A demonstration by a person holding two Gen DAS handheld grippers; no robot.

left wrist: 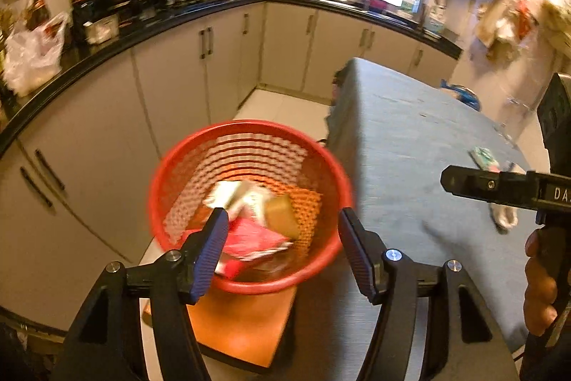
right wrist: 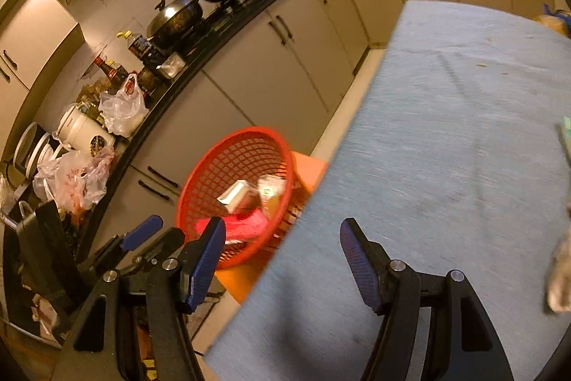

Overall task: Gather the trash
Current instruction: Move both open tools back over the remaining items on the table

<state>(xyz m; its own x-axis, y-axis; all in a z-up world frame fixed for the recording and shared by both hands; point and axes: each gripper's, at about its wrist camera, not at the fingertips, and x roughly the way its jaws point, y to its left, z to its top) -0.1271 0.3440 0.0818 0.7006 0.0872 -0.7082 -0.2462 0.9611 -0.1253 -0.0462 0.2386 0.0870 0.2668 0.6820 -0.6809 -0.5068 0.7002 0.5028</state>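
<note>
Red mesh basket [left wrist: 249, 202] sits on an orange stool [left wrist: 242, 327] beside the grey-clothed table [left wrist: 410, 138], w/ white cartons, a tan block & a red wrapper [left wrist: 257, 238] inside. Left gripper [left wrist: 283, 227] above it: jaws apart, empty. Right gripper [right wrist: 282, 238]: jaws apart, empty.

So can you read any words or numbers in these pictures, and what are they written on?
"DA": white letters on the right gripper body in the left wrist view, cut off by the picture's edge.
Red packet in the red basket: print too blurred to read.
Bottle labels on the counter: too small and blurred.
White canister: its emblem cannot be read.
</note>
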